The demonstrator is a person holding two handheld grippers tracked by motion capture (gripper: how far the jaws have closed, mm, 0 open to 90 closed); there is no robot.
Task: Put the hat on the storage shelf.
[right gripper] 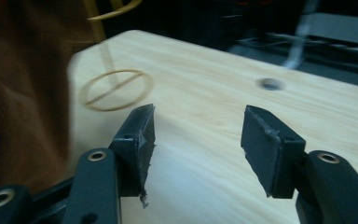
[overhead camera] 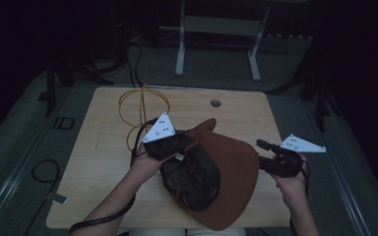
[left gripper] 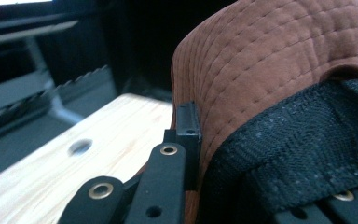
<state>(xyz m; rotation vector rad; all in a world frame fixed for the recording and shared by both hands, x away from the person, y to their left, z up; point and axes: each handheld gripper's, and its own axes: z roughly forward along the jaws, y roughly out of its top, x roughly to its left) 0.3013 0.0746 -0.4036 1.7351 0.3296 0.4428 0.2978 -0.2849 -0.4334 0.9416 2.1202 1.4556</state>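
Left hand-held gripper point(left gripper: 193, 140) pinches the hat point(left gripper: 270, 60), one jaw hidden.

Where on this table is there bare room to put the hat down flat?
The far right of the table, between the grommet hole and the right edge, is bare wood. The left side, between the wire stand and the near left corner, is bare too. The middle and near edge are crowded by the brown hat and both grippers.

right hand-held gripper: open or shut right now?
Open. The right hand-held gripper has its jaws spread with bare table showing between them, nothing held; the brown hat sits off to its side.
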